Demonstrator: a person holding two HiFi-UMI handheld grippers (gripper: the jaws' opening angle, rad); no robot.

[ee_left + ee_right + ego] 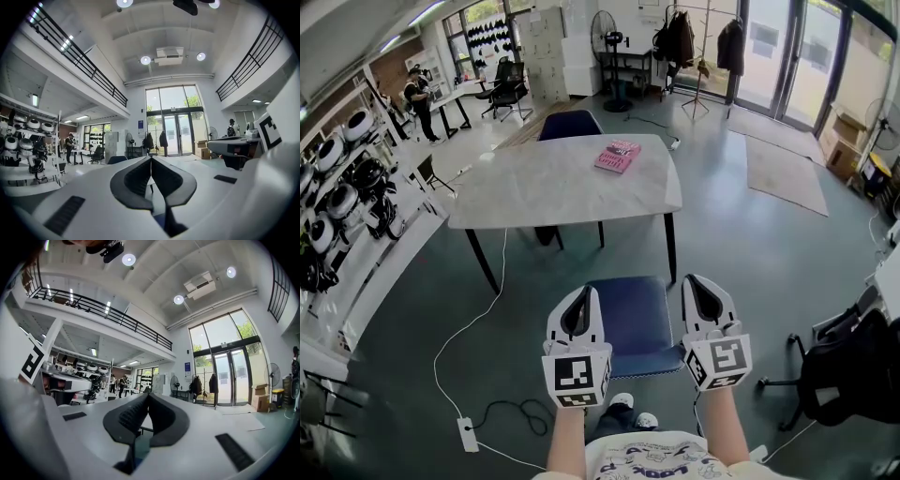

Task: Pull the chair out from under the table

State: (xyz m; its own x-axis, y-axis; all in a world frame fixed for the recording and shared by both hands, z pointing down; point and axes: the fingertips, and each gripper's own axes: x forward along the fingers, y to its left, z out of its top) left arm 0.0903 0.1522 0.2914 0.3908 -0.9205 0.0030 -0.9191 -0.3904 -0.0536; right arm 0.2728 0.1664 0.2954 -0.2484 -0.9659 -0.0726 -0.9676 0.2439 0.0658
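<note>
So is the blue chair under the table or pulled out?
Pulled out. The head view shows the whole seat of the blue chair nearer than the table, none of it covered by the tabletop.

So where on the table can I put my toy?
The table is bare except the pink book near its far edge, so the near half and left end are free. The near blue chair is bare too. The shelves at left are crowded.

The chair (633, 319) seat is navy blue. The worktop (553, 183) is pale grey and faintly marbled, with a pink book (618, 156) at its 2 o'clock. The left hand-held gripper (581, 292) and right hand-held gripper (698, 279) are white, black-padded, with black-and-white square markers.
</note>
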